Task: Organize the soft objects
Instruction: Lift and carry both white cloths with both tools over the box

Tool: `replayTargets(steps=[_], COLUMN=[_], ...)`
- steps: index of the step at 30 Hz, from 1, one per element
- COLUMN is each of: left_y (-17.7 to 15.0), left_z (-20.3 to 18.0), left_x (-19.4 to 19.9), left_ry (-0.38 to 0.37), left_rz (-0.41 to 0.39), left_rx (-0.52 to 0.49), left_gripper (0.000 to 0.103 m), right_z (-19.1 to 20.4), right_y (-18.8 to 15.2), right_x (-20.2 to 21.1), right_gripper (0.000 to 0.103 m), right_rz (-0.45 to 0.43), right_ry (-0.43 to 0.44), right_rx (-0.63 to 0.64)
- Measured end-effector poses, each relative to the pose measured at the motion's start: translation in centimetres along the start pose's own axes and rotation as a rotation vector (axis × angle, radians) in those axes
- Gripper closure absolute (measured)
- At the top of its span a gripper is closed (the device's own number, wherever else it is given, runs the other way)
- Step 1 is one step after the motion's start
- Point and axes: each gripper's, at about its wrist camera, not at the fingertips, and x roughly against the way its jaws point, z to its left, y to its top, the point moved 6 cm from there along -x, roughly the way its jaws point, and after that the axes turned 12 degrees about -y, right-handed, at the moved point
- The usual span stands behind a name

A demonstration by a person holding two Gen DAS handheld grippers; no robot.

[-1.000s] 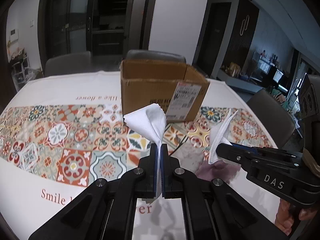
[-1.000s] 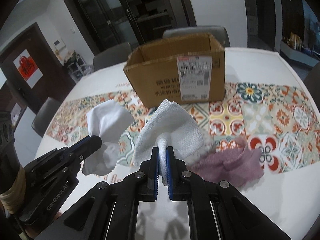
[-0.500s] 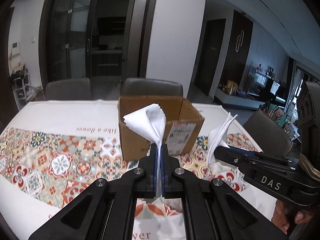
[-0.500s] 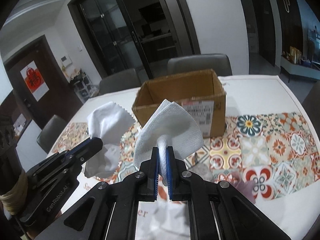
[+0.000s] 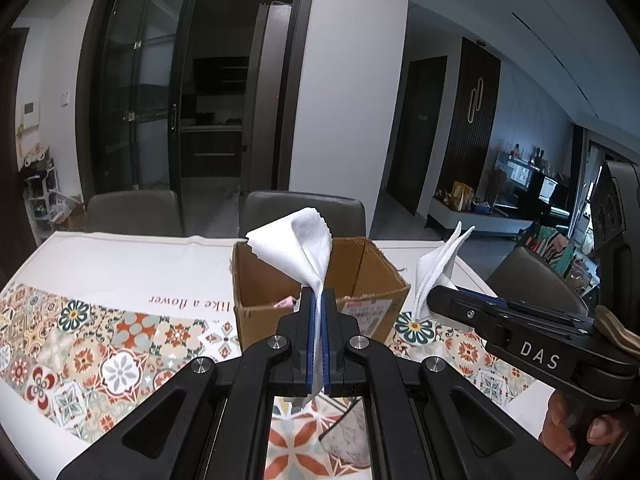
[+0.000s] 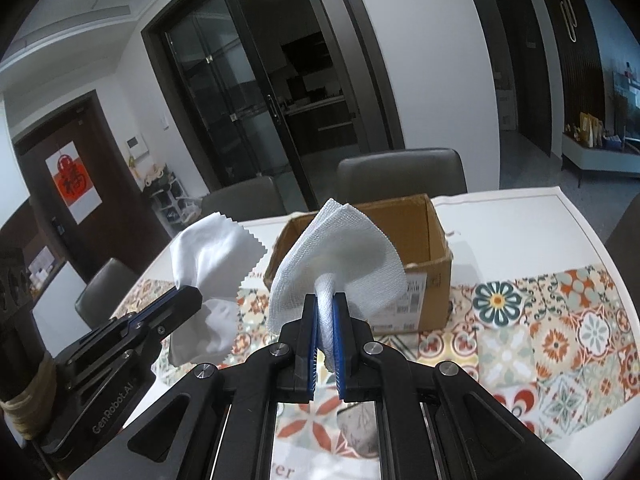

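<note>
- Both cloths are being lifted higher than a second ago, up off the table (image 5: pixel 120 252).
- A smooth white cloth (image 5: pixel 298 246) is being pinched tight by the left gripper (image 5: pixel 319 300).
- A woven white cloth (image 6: pixel 340 258) is being pinched tight by the right gripper (image 6: pixel 326 304).
- Farther back, an open cardboard box (image 6: pixel 430 280) is being faced by both.
</note>
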Motion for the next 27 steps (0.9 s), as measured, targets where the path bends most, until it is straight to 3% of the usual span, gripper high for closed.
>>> replayTargets(steps=[15, 27], left_y=[2.8, 3.4], left_z=[1.1, 2.8], left_x=[-3.1, -7.1], left_ry=[0.002, 0.008], left_rz=[-0.034, -0.008], left_rx=[-0.028, -0.034], left_gripper=[0.098, 0.098], right_z=[-0.2, -0.3], right_y=[3.5, 5.4], right_x=[-2.4, -6.3], right_gripper=[0.095, 0.095], right_rz=[-0.042, -0.026], right_ry=[0.003, -0.013], right_rx=[0.0, 0.02])
